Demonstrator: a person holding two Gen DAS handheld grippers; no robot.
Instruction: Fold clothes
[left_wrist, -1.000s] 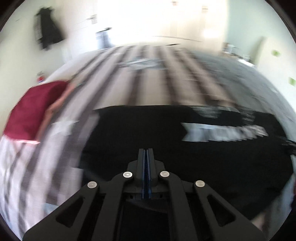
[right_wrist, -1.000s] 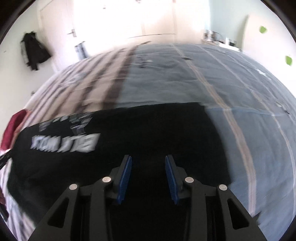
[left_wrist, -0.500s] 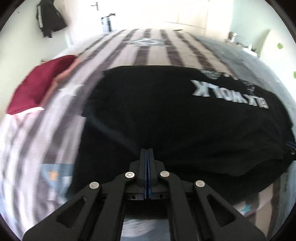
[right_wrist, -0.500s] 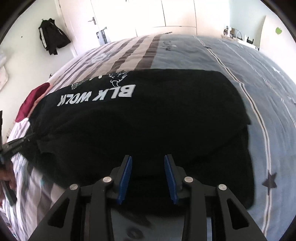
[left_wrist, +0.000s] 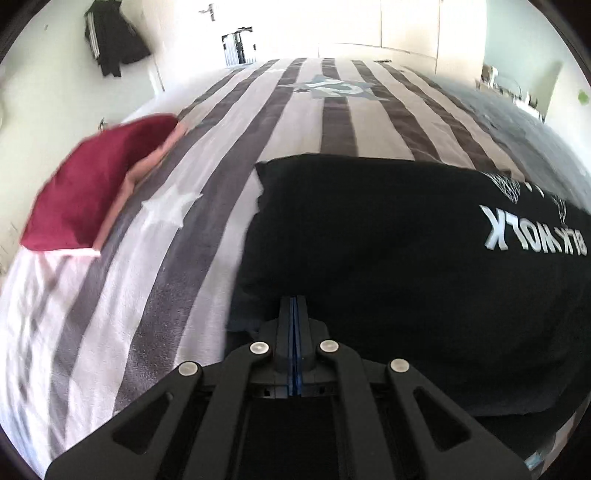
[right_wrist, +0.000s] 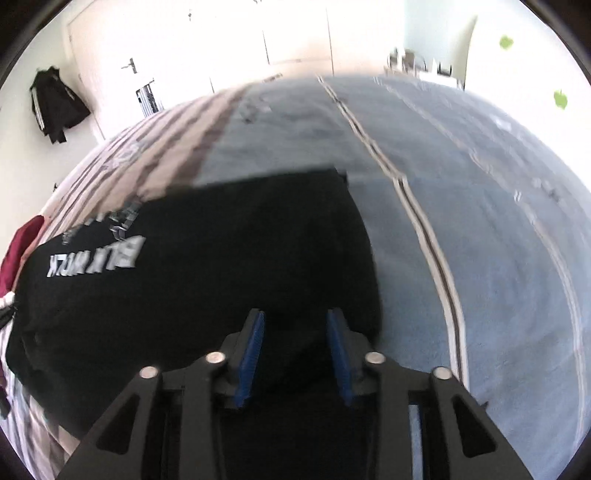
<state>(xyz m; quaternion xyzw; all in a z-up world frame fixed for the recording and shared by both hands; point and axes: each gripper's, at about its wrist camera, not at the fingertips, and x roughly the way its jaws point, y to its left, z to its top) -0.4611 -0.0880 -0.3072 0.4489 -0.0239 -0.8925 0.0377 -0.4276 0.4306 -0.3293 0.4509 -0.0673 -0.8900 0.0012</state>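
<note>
Since a moment ago both my views have swung: the black T-shirt (left_wrist: 406, 251) now sits right of centre in the left view, with more striped bed cover (left_wrist: 184, 229) showing on its left, and the right view has blurred and pulled back toward the near hem. The shirt lies spread on the bed, print upside down to me, its far edge a straight line across the stripes.

My left tool (left_wrist: 293, 306) has its jaws pressed together at the shirt's near left corner. I cannot tell whether any cloth is pinched between them, since the dark fabric and dark fingers merge there. My right tool (right_wrist: 295, 332) stands well open over the near right part of the shirt (right_wrist: 221, 277), holding nothing.

Risks, as I judge them: if the left tool has only a thin lip of cloth, lifting could let it slip and the corner would drop unevenly. If I close the right tool here, it may gather both layers or a bunched ridge, so the fold would come out crooked. Dragging could also pull the shirt toward the folded red garment (left_wrist: 92, 184) at the far left.
</note>
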